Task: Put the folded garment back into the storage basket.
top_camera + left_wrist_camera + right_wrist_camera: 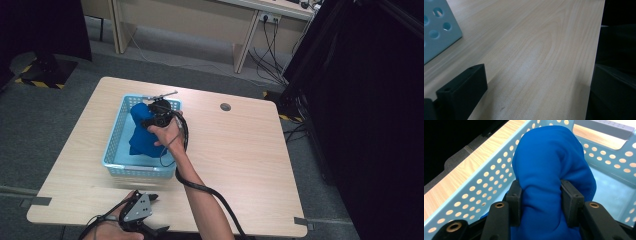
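The blue cloth (549, 177) stands bunched in the basket (114, 150) toward its far right corner, long axis upright. The right gripper (540, 195) pinches it, jaws pressing both sides. The left gripper (145, 212) rests at the table's (536, 50) near edge; its opening cannot be told.

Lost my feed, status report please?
Right gripper shut on blue cloth, over light-blue basket. Left gripper idle at near table edge, jaw state unclear. Nothing in the way.
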A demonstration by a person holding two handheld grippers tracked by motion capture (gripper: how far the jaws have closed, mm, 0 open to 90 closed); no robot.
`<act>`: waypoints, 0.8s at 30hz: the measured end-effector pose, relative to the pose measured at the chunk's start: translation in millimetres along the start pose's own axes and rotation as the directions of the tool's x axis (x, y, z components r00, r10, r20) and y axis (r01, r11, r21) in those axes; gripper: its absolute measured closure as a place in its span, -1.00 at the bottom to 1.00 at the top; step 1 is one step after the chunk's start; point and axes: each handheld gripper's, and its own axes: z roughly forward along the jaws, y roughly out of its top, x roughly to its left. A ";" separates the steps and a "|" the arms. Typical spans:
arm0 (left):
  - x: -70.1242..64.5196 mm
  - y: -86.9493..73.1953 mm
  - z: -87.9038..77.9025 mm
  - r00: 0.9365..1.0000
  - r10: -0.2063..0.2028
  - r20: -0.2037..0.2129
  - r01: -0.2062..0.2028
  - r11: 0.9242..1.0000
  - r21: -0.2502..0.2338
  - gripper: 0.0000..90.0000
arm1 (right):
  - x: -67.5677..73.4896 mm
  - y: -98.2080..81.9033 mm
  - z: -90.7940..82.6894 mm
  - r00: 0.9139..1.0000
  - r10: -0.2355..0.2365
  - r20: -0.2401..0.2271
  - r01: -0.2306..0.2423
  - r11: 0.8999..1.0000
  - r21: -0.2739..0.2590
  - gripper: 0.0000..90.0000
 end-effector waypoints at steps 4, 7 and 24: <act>0.0 0.0 0.0 1.000 0.000 0.000 0.000 1.000 0.000 -1.00 | -0.3 -0.8 5.8 1.000 0.007 0.005 -0.007 1.000 0.008 0.31; 0.0 0.0 0.0 1.000 0.001 0.000 -0.001 1.000 0.000 -1.00 | -0.3 -2.2 10.5 1.000 0.009 0.009 -0.009 1.000 0.020 0.31; 0.0 0.0 0.0 1.000 0.001 0.000 -0.001 1.000 0.000 -1.00 | -2.7 -11.5 29.5 0.999 0.031 0.024 -0.033 0.998 0.057 0.30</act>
